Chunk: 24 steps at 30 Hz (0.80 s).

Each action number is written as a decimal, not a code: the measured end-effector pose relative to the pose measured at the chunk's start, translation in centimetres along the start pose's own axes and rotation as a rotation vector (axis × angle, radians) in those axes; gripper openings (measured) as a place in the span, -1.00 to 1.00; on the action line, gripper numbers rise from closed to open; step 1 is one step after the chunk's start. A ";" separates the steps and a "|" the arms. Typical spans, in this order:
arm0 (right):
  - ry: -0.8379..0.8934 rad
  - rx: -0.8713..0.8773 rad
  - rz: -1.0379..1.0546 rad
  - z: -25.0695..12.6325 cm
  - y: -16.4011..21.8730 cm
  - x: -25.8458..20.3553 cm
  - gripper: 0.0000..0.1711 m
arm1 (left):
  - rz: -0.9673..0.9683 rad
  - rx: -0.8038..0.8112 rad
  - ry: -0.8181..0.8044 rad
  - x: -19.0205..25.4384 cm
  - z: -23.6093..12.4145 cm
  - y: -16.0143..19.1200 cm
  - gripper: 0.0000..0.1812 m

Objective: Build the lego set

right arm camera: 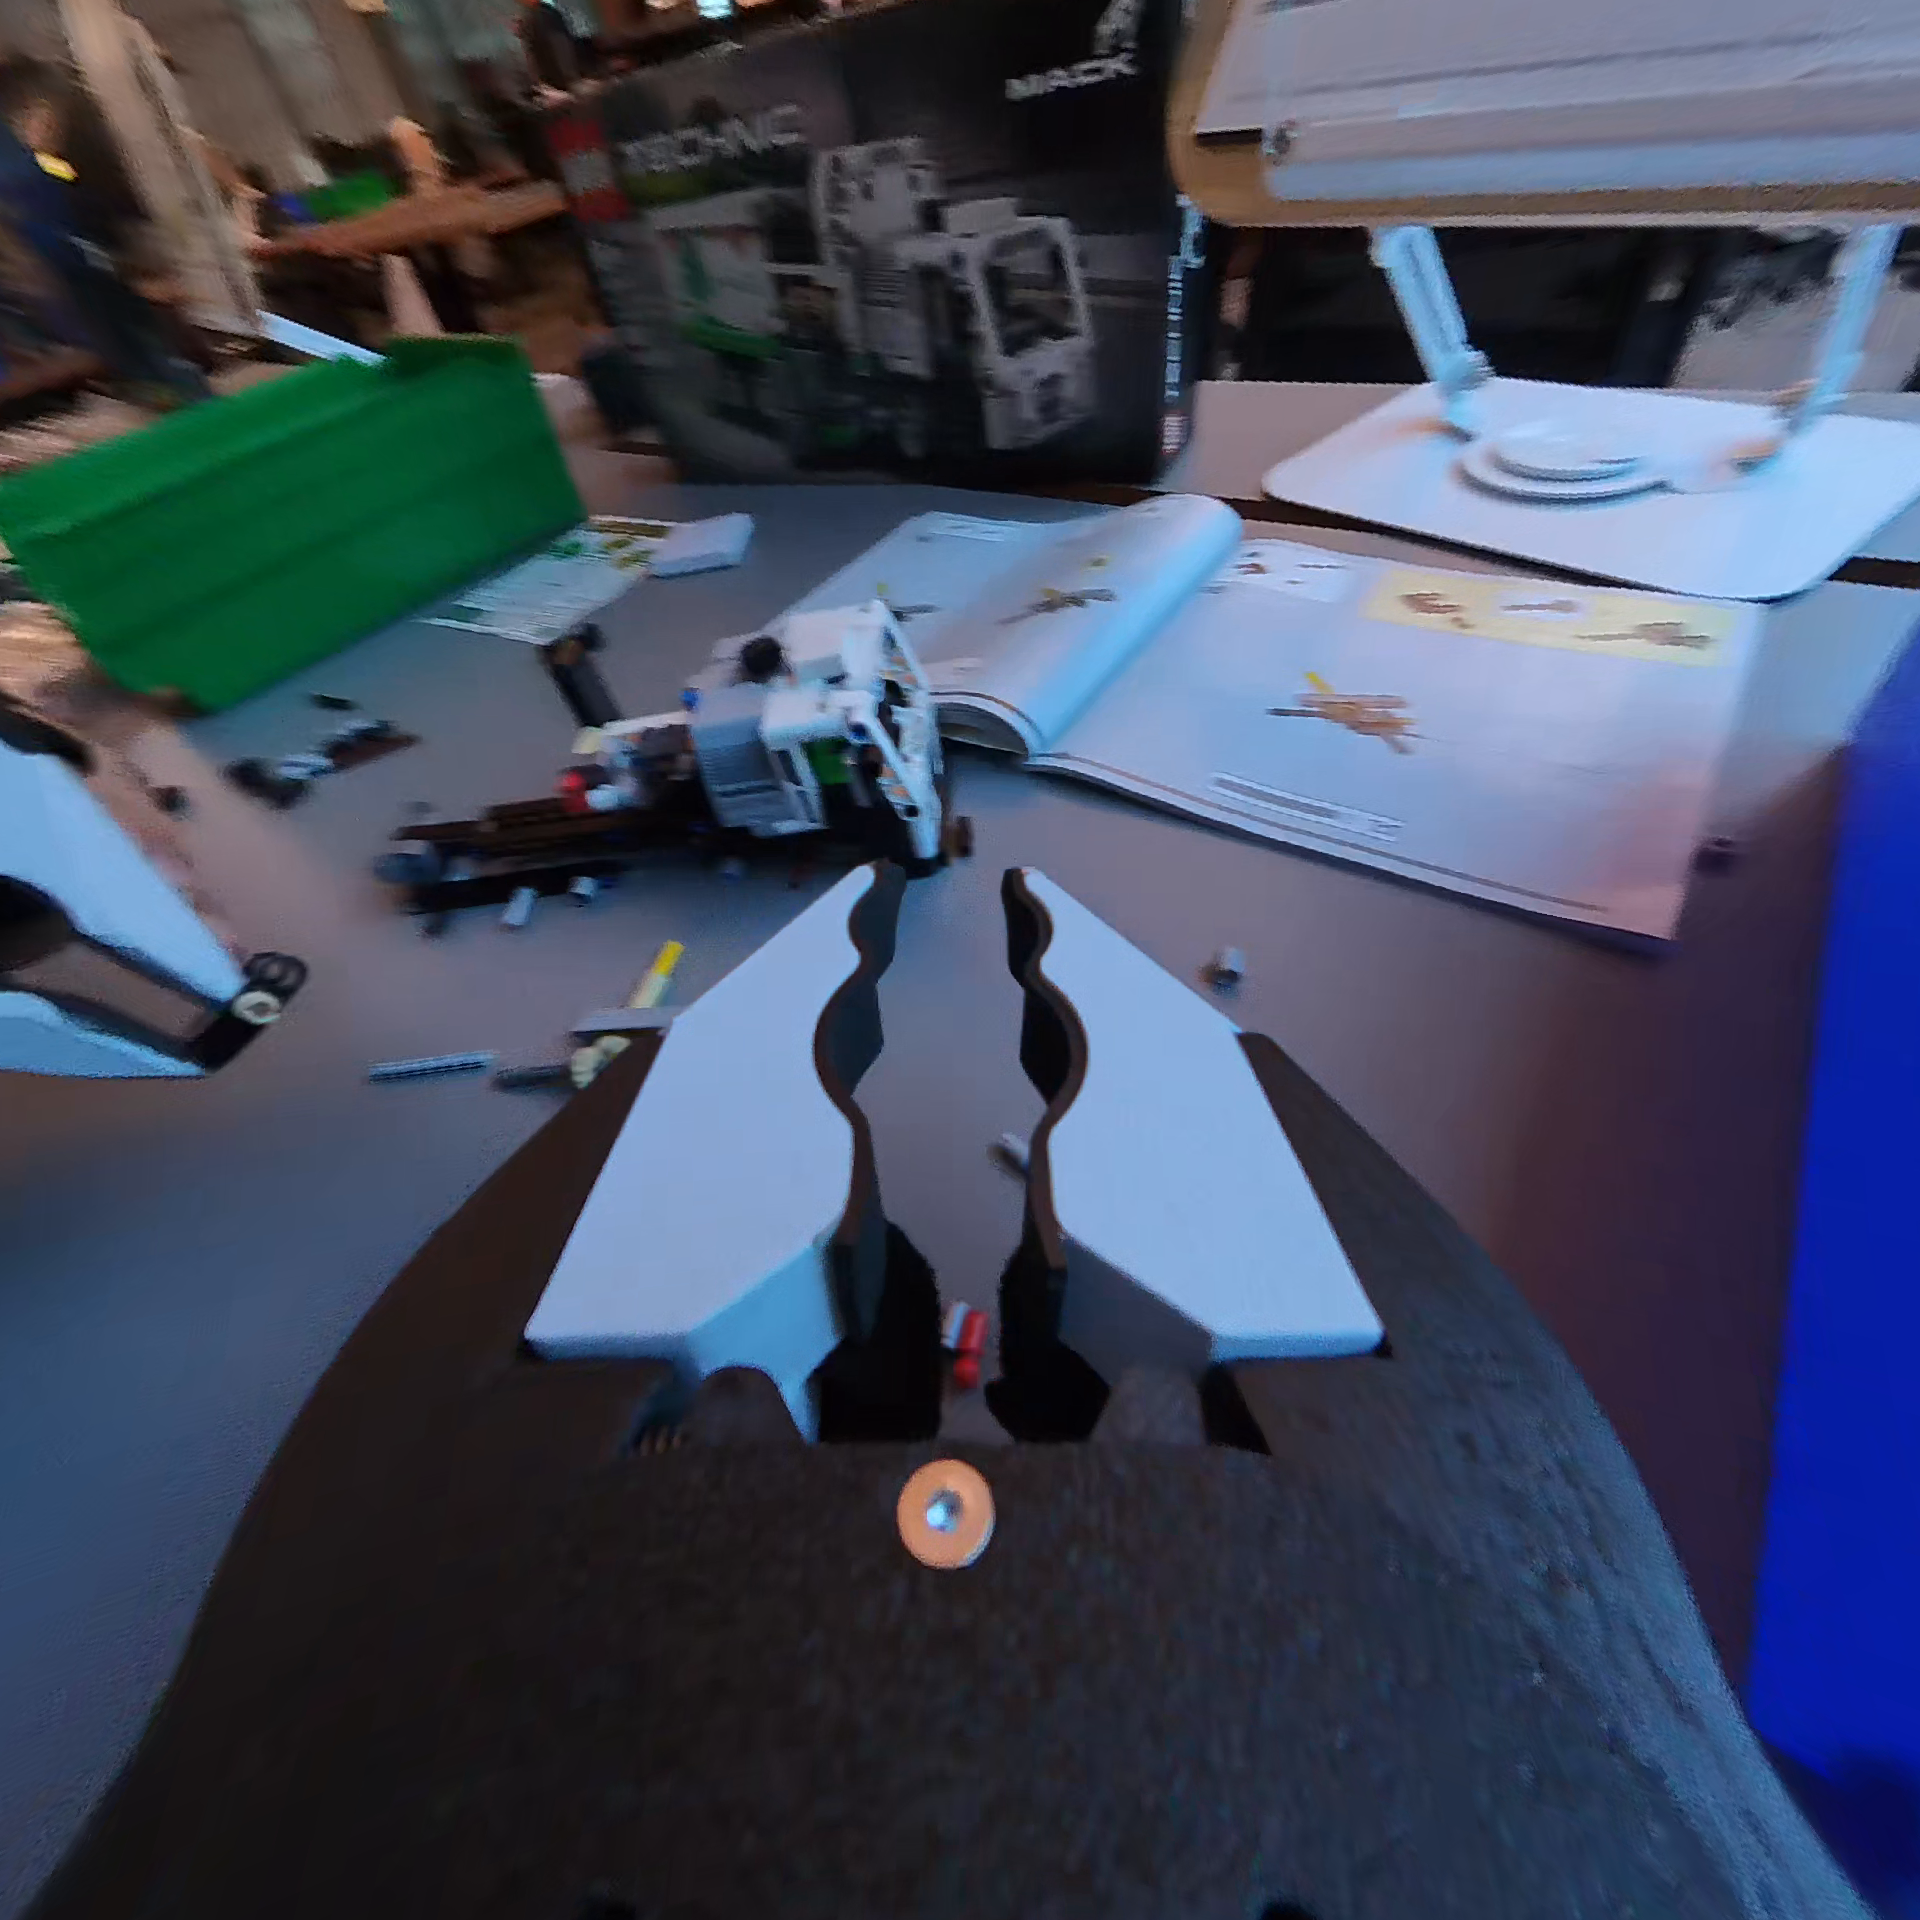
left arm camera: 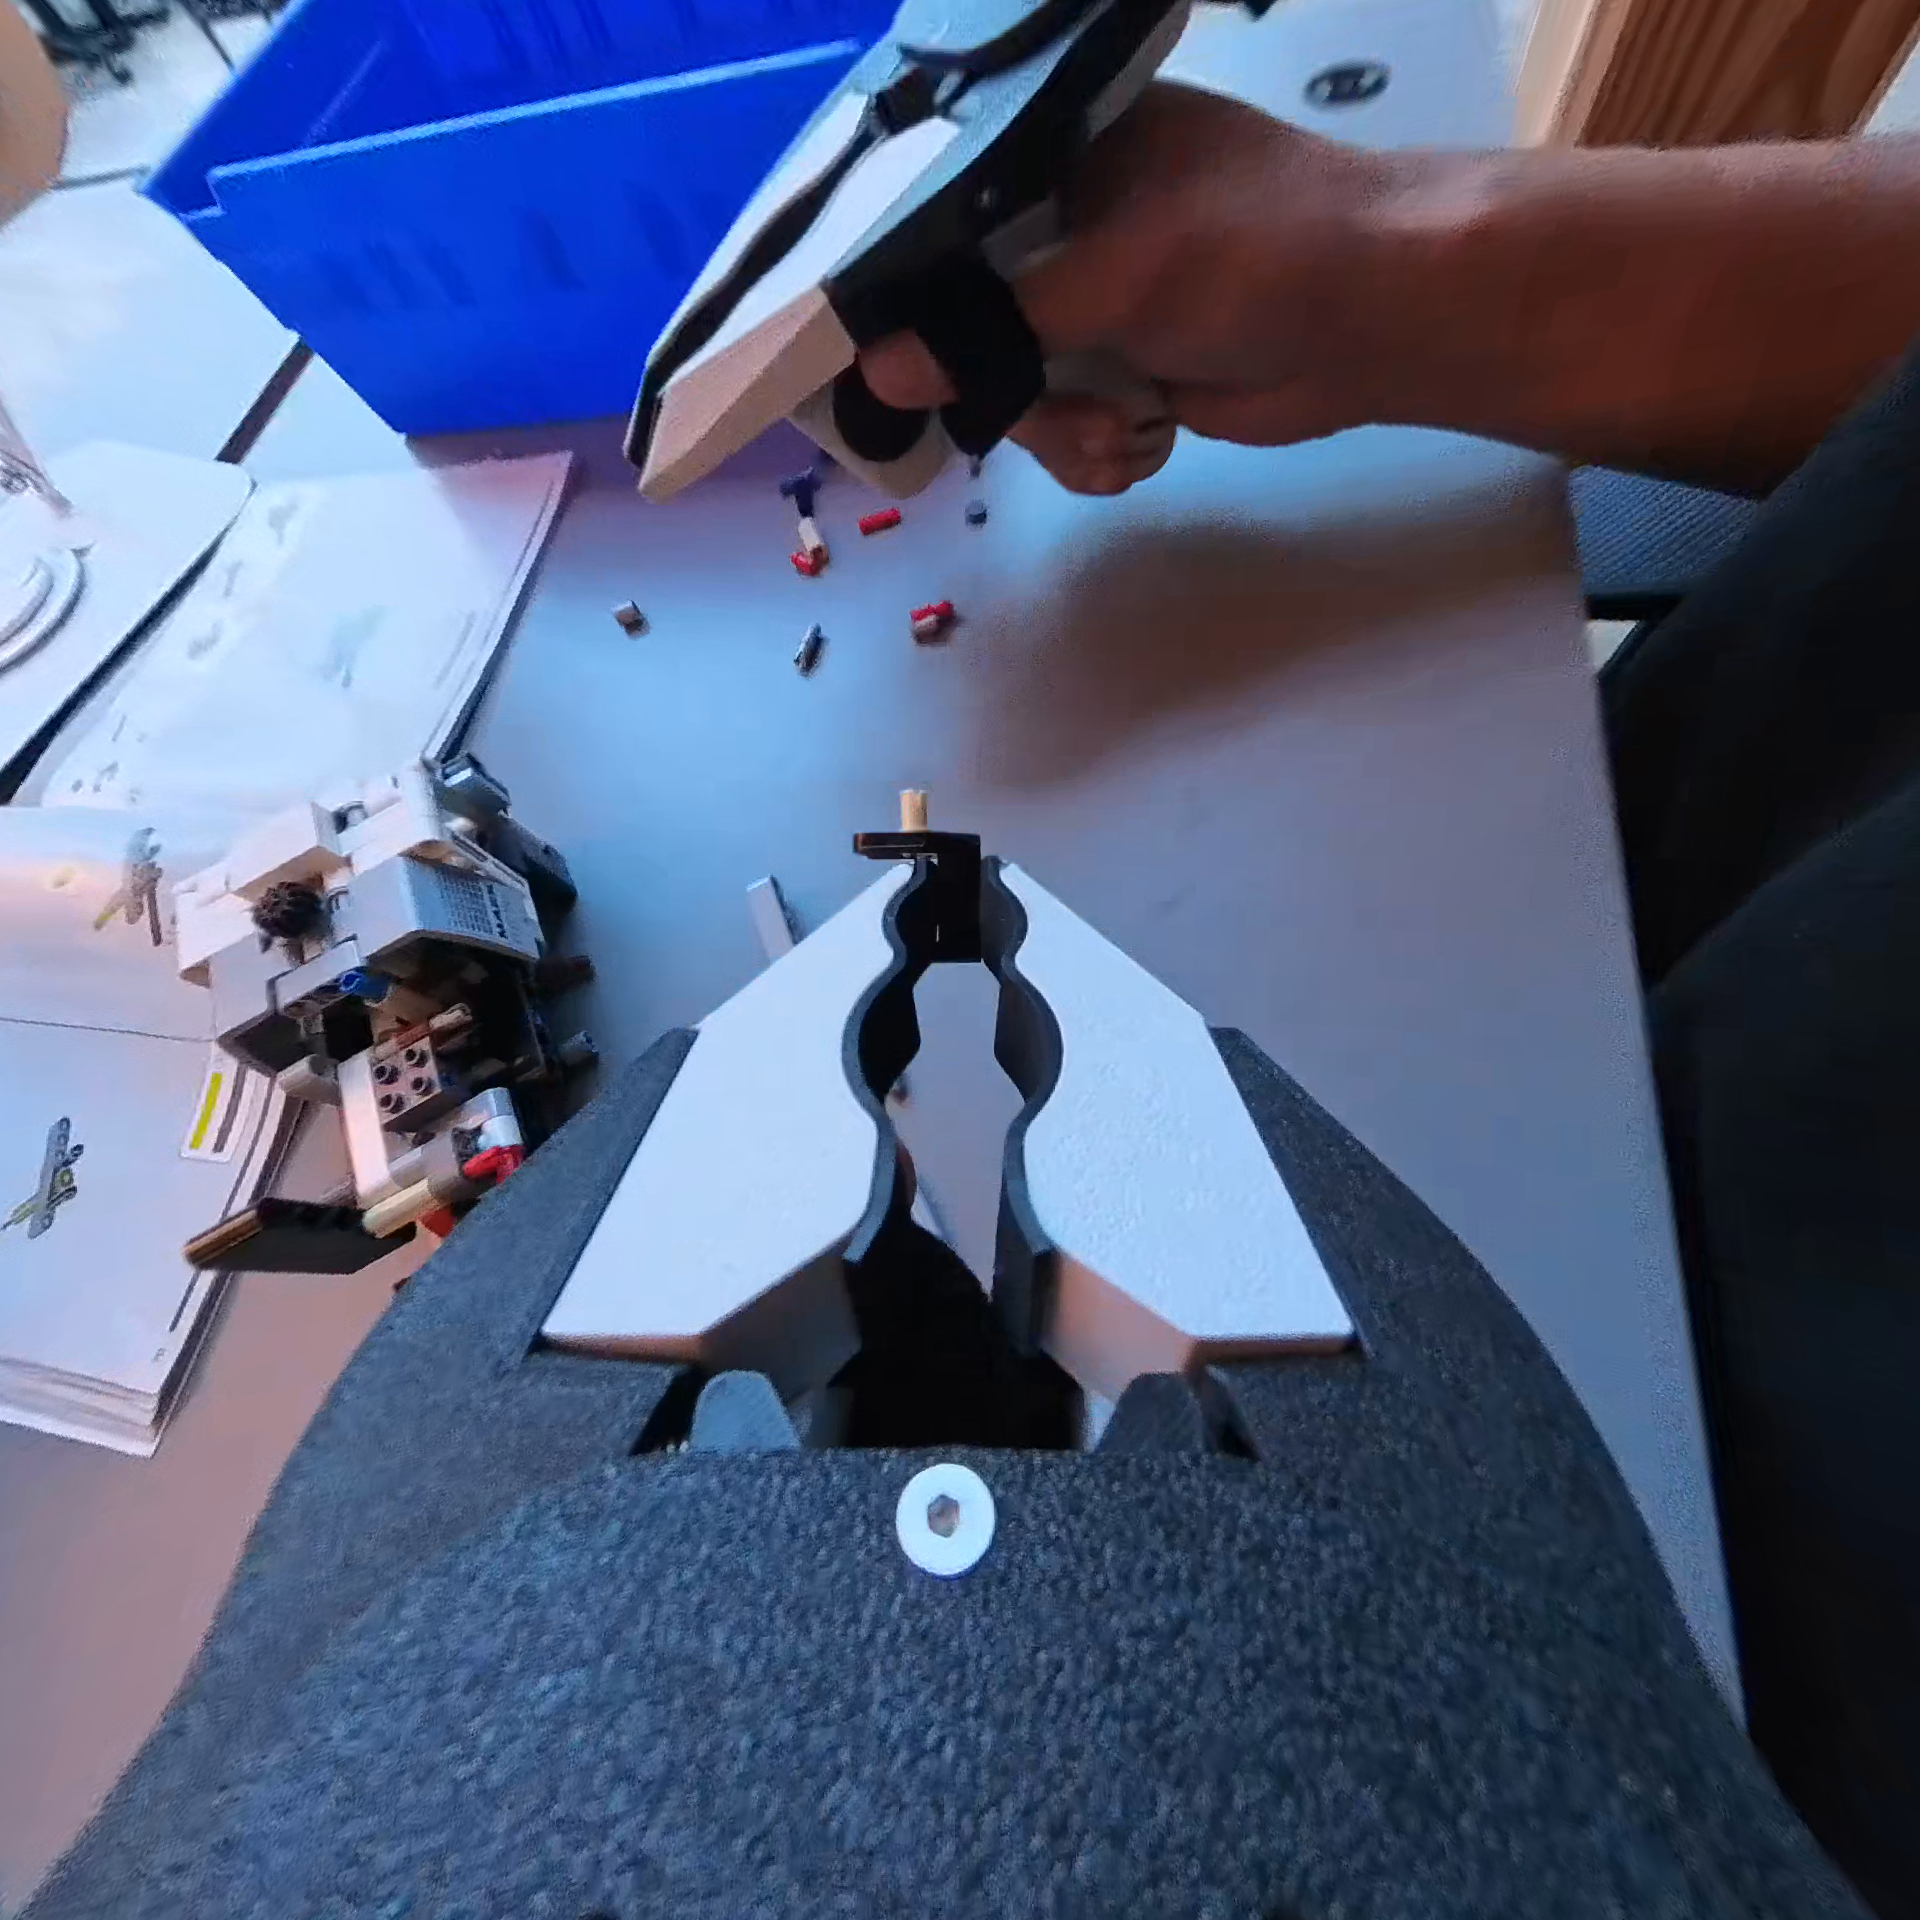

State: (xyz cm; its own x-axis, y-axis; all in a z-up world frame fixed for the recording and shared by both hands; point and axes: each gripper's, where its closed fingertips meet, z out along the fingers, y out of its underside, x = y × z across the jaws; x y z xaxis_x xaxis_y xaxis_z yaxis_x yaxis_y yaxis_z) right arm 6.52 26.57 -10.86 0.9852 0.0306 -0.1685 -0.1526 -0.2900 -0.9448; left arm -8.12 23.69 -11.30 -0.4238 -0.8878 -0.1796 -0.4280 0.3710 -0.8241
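Many small loose pieces (left arm camera: pixel 879 523) lie on the bench (left arm camera: pixel 1247 831) beside the half-built truck (right arm camera: pixel 790 748), so lots is left, while the left tongs (left arm camera: pixel 940 894) pinch a black piece (left arm camera: pixel 928 868) and the right tongs (right arm camera: pixel 940 883) gape empty.

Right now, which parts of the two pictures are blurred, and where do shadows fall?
Left wrist view: the hand and right tool are motion-blurred; their shadow falls on the table; the black piece in the left tool is sharp. Right wrist view: blurred throughout, most at the box and green bin; edges bend.
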 end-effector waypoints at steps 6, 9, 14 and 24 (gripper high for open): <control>0.207 0.014 -0.091 0.5 0.5 2.5 -0.75 | -0.063 -0.079 -0.050 -1.7 1.7 0.6 -0.94; 0.216 0.027 -0.085 0.5 0.3 2.6 -0.75 | -0.135 -0.088 -0.072 -3.0 2.0 0.7 -0.94; 0.178 0.008 -0.075 0.8 0.8 2.0 -0.75 | -0.206 -0.110 -0.104 -4.7 2.4 1.5 -0.94; 0.168 0.011 -0.076 0.7 0.8 1.9 -0.79 | -0.244 -0.119 -0.135 -5.4 3.5 1.7 -0.94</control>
State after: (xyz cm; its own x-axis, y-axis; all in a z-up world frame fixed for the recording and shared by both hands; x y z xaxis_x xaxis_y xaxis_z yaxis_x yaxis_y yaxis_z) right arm 8.22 27.10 -12.15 0.9930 -0.1084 -0.0480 -0.0771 -0.2827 -0.9561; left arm -3.76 28.14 -13.65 -0.1905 -0.9798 -0.0603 -0.5980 0.1645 -0.7844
